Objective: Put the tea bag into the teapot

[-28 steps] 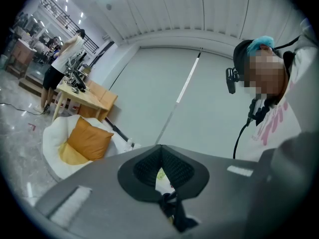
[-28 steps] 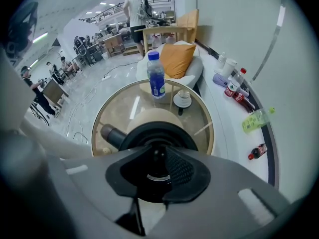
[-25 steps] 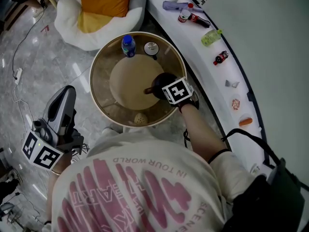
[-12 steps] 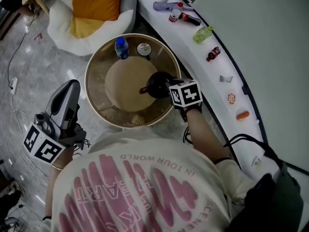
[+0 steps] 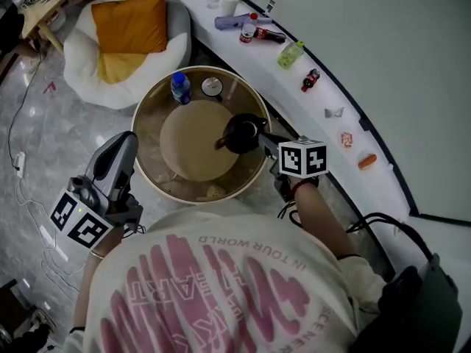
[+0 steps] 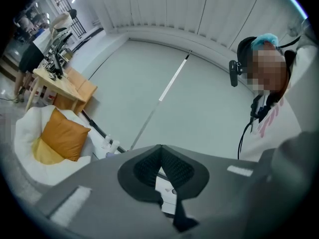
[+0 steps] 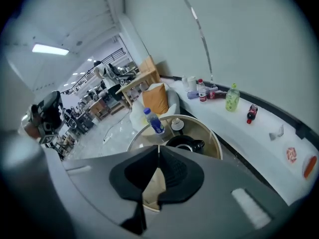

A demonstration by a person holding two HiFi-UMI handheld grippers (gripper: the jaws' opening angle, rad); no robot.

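The round table [image 5: 149, 116] carried the black teapot [image 5: 243, 133] at its right edge, just ahead of the right gripper [image 7: 158, 153], jaws pressed together. The left gripper [image 6: 160, 153], likewise closed, hung beyond the near-left edge. A bottle [image 5: 179, 88] stood at the far edge. The tea bag could not be made out.

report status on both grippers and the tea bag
Left gripper shut, empty, off beside the table. Right gripper shut, empty, pointing at the teapot. Tea bag not in sight. Bottle stands clear.
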